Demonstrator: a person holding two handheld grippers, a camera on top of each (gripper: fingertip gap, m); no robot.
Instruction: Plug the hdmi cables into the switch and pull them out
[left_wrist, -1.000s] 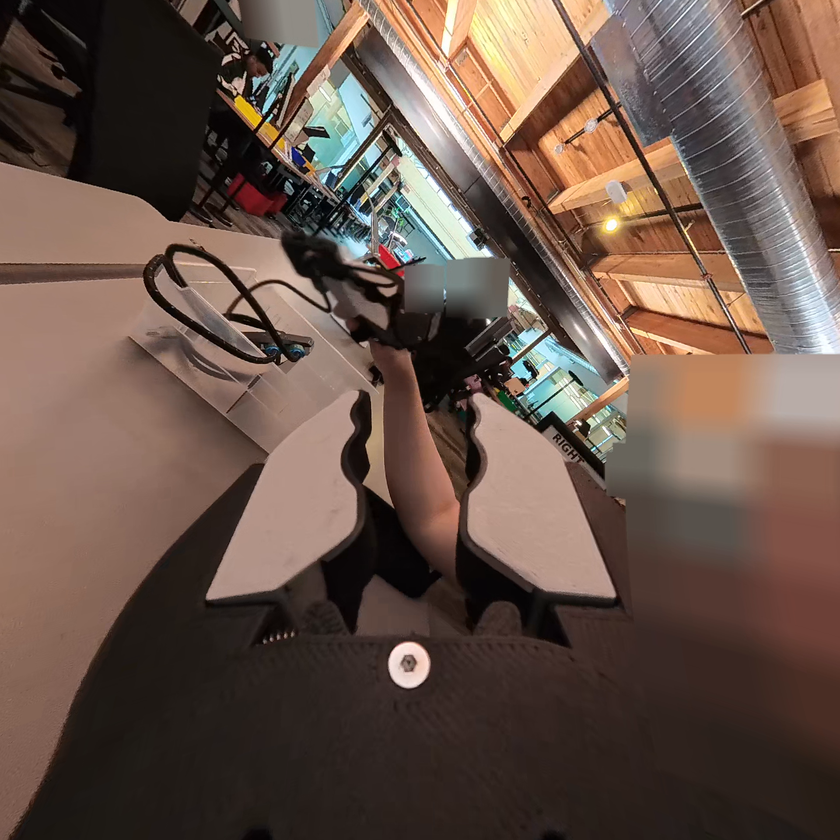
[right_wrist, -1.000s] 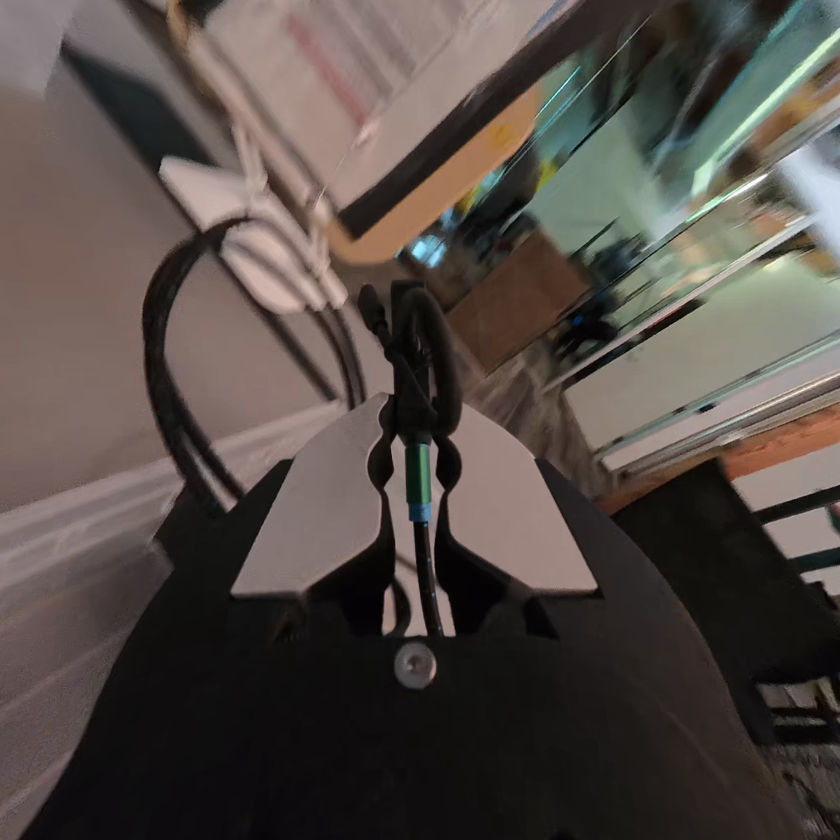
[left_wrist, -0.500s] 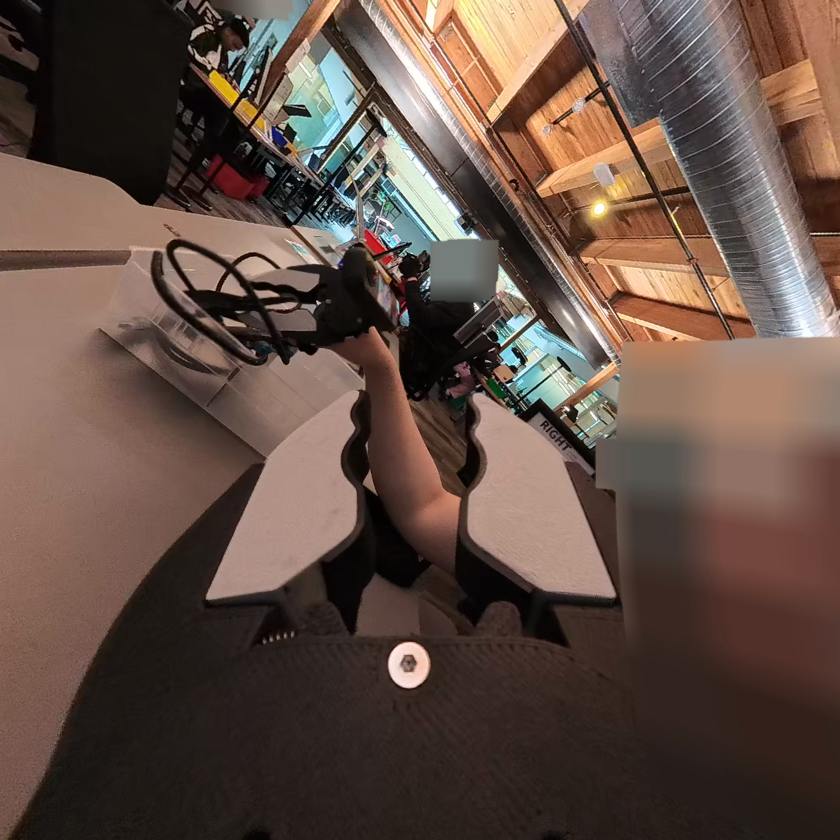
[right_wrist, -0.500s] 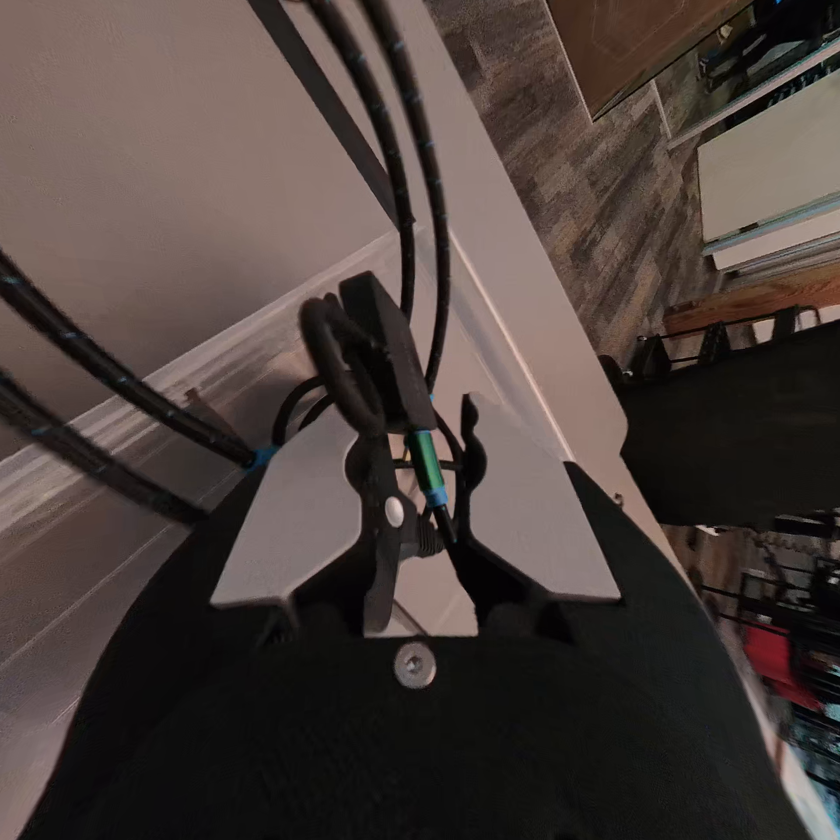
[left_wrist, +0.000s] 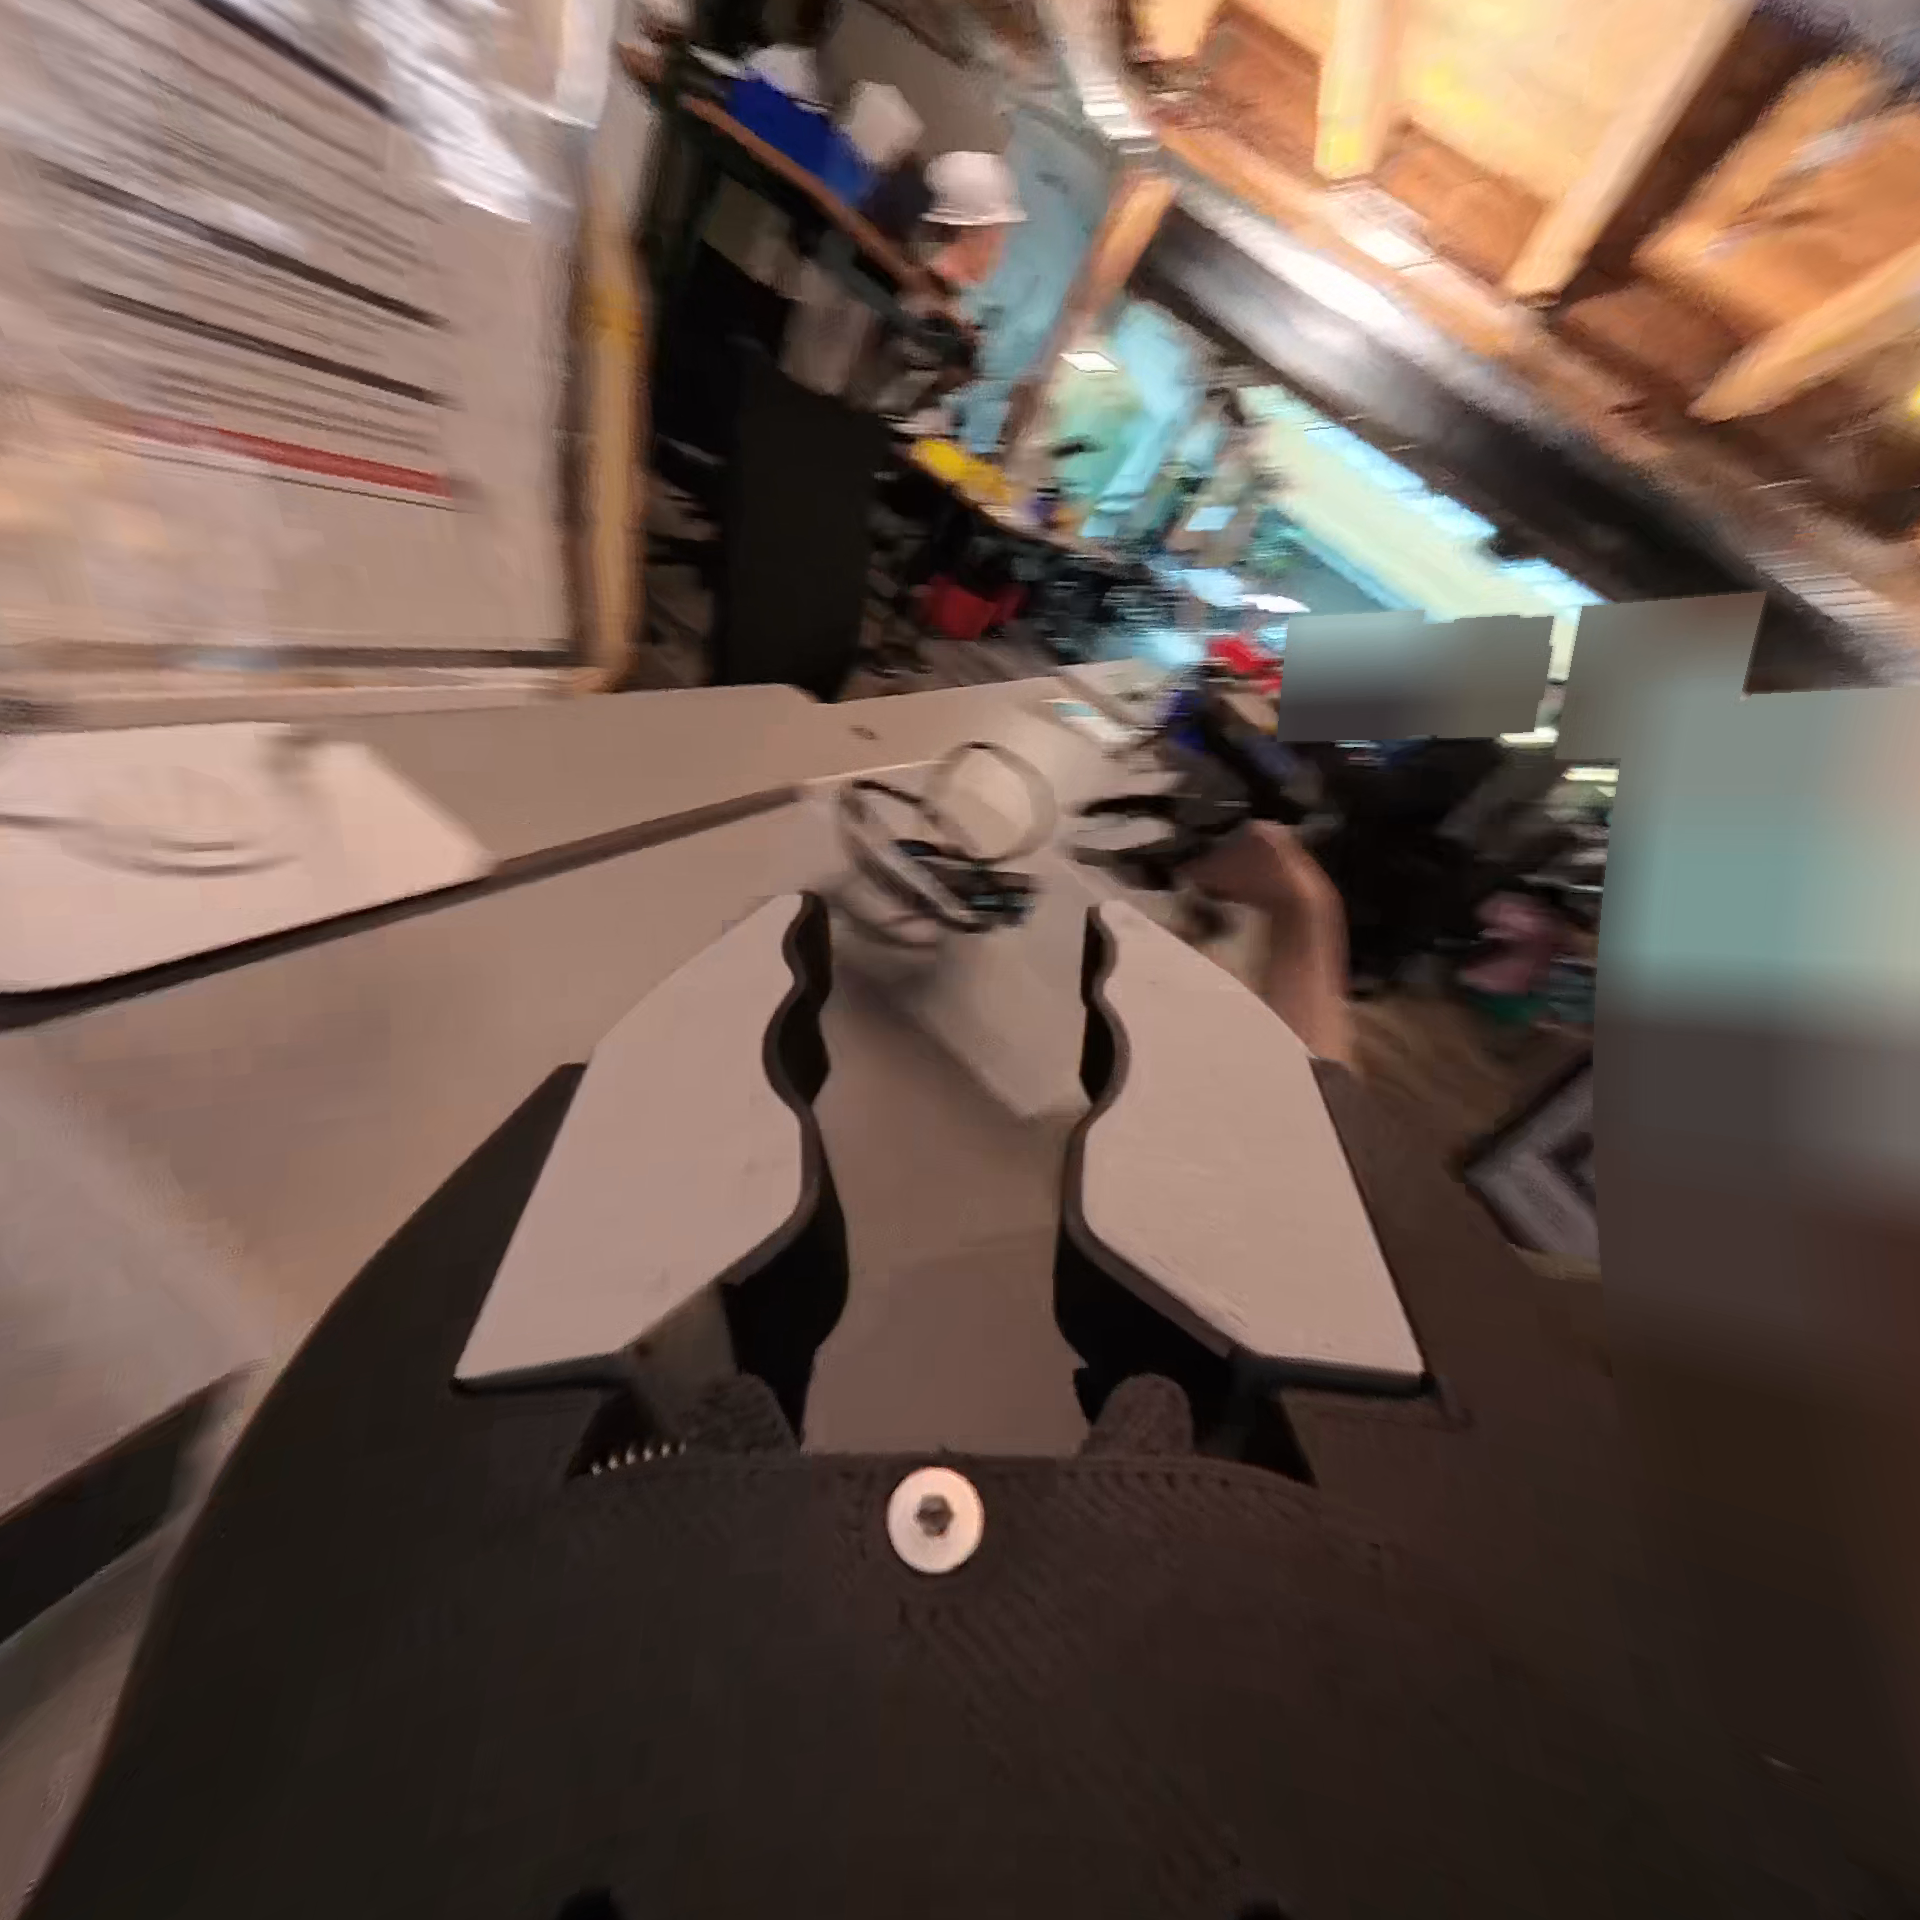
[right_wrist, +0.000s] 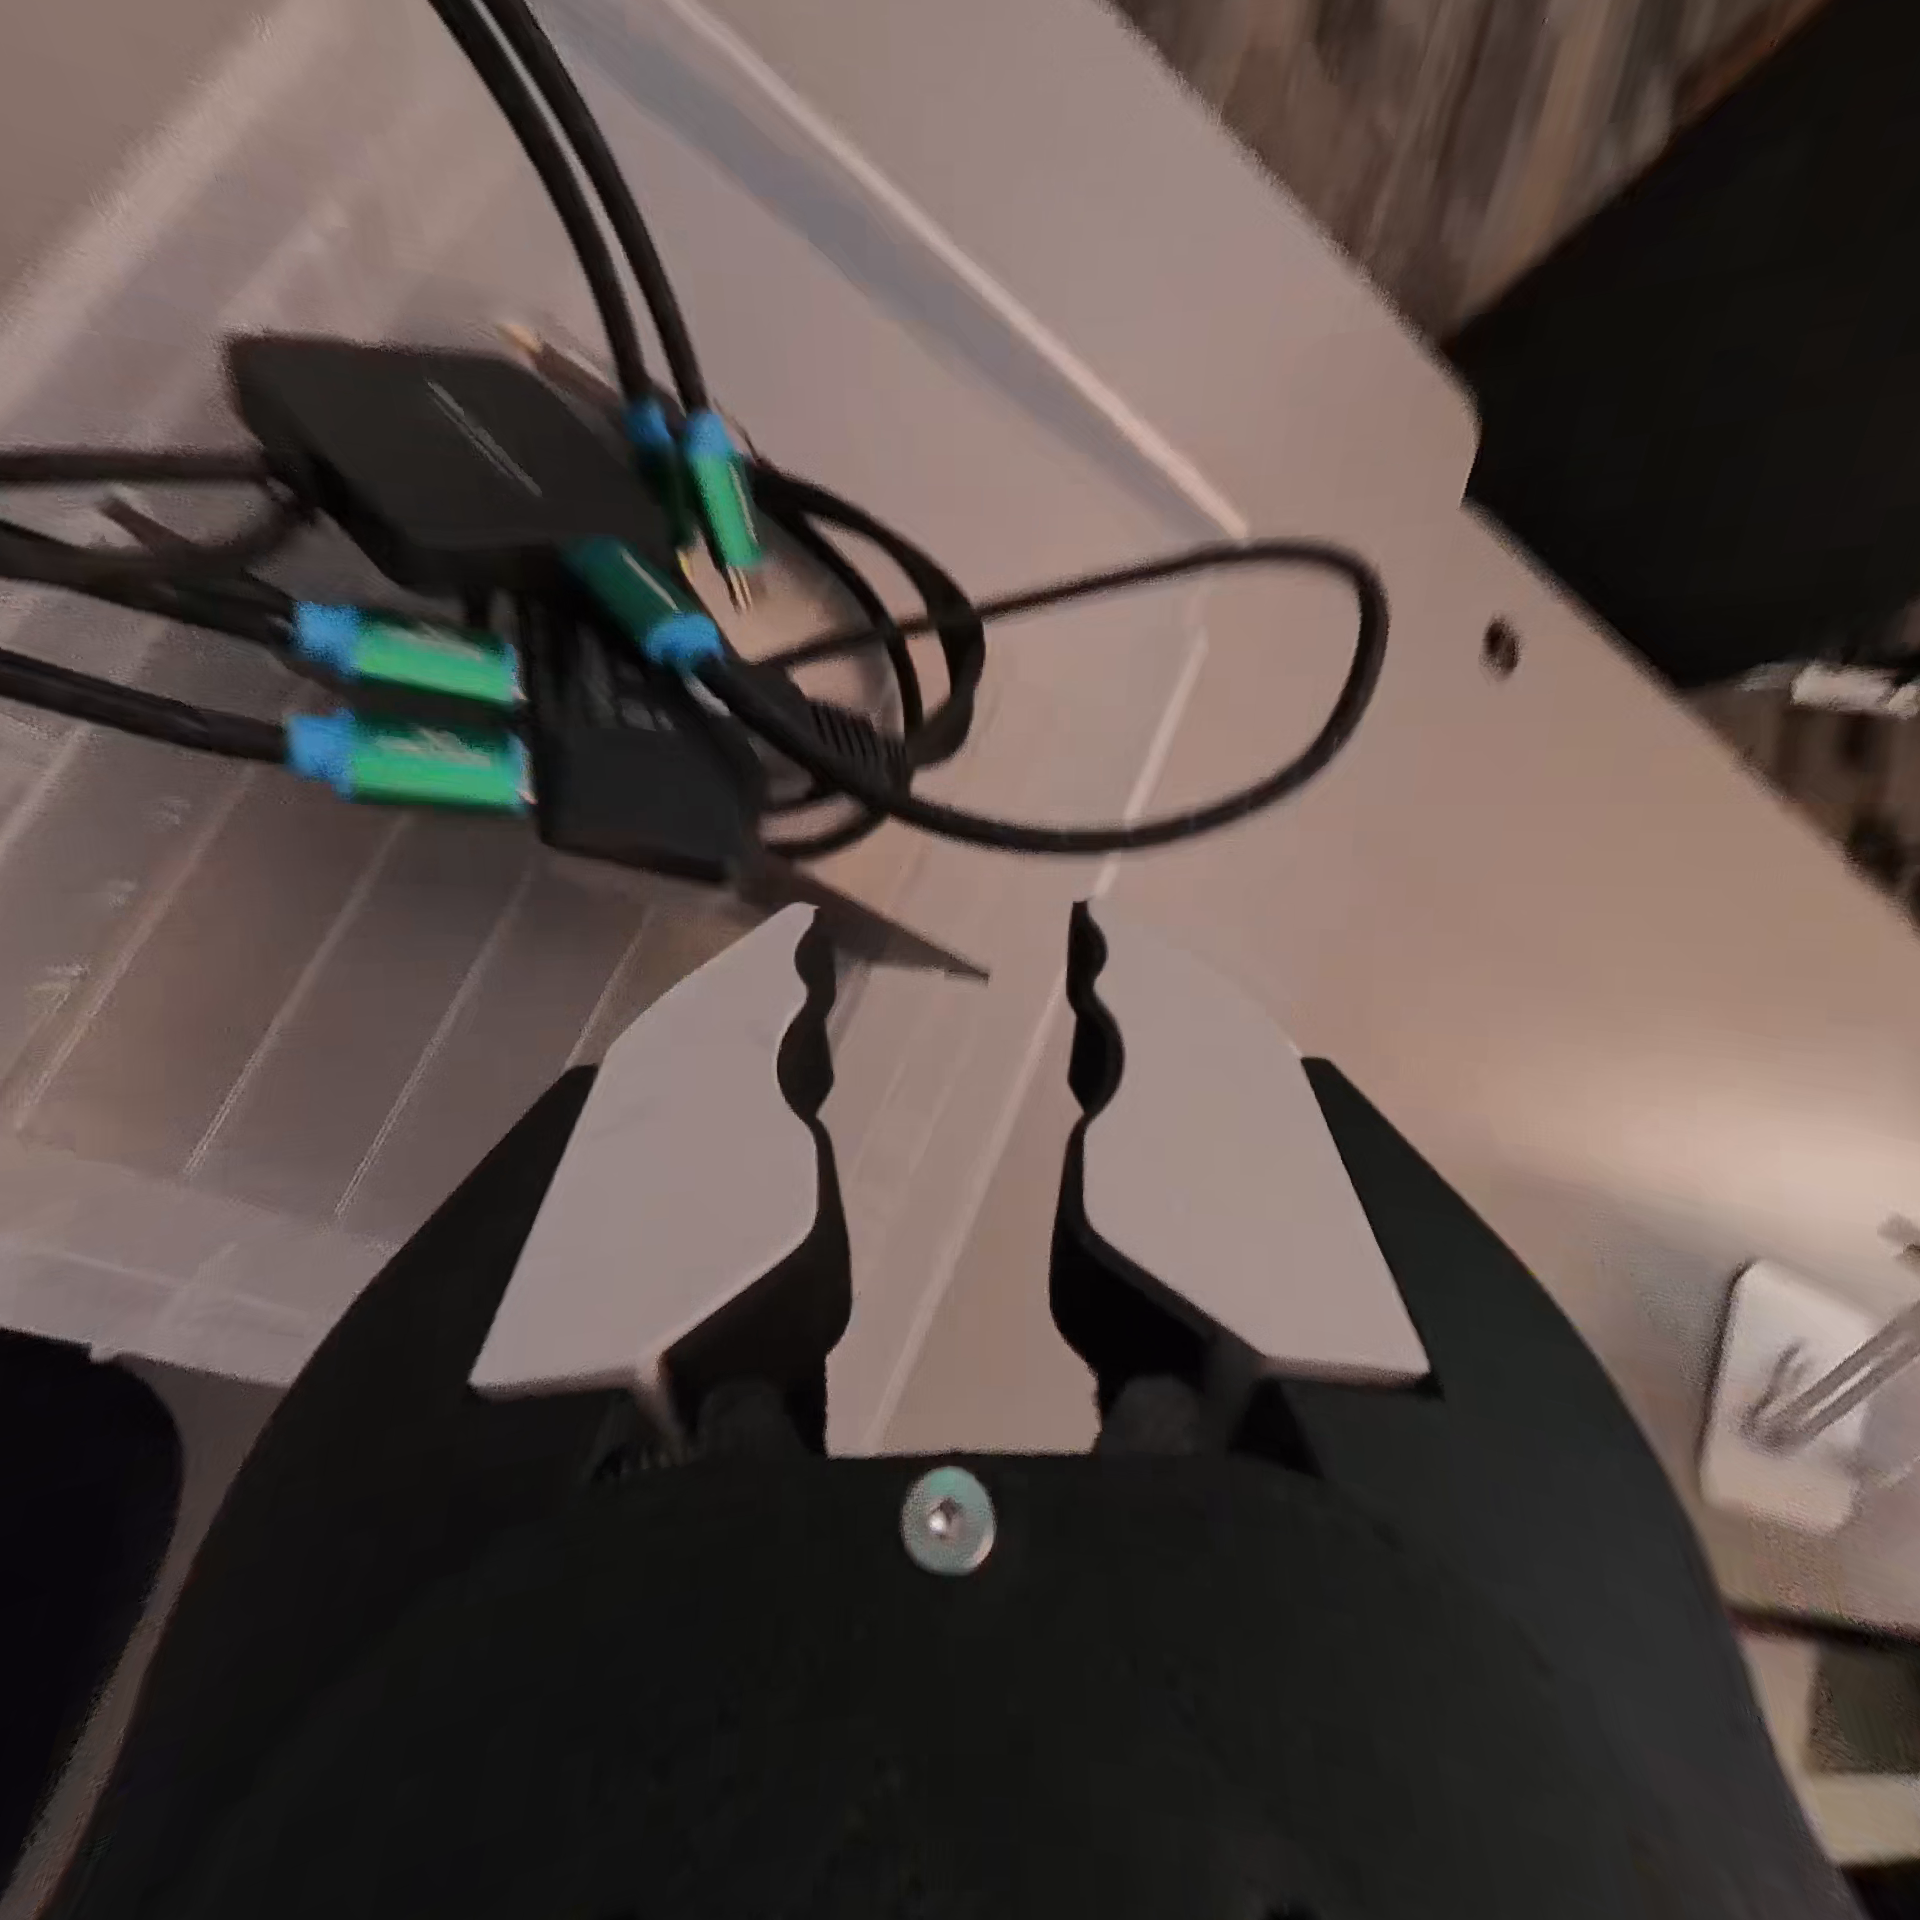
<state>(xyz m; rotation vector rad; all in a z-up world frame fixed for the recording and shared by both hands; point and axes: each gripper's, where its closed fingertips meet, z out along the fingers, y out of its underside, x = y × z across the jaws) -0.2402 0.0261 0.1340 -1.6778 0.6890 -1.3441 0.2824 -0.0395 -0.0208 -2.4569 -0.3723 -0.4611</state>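
In the right wrist view a small black switch box lies on a clear plastic tray. Two green-and-blue HDMI plugs sit against its left side, and a third lies slanted over its top. Two more green plugs hang just above, their black cables running up out of view. A flat black box lies behind. My right gripper is open and empty, just in front of the switch. My left gripper is open and empty, pointing at the blurred cable pile.
The tray rests on a white table whose far corner drops off to dark floor. A loose black cable loop lies right of the switch. A white holder stands at the right. A forearm shows beyond the pile.
My right gripper has opened and let go of the cable and switch bundle, which now lies on the tray. The left view has swung down toward the table.
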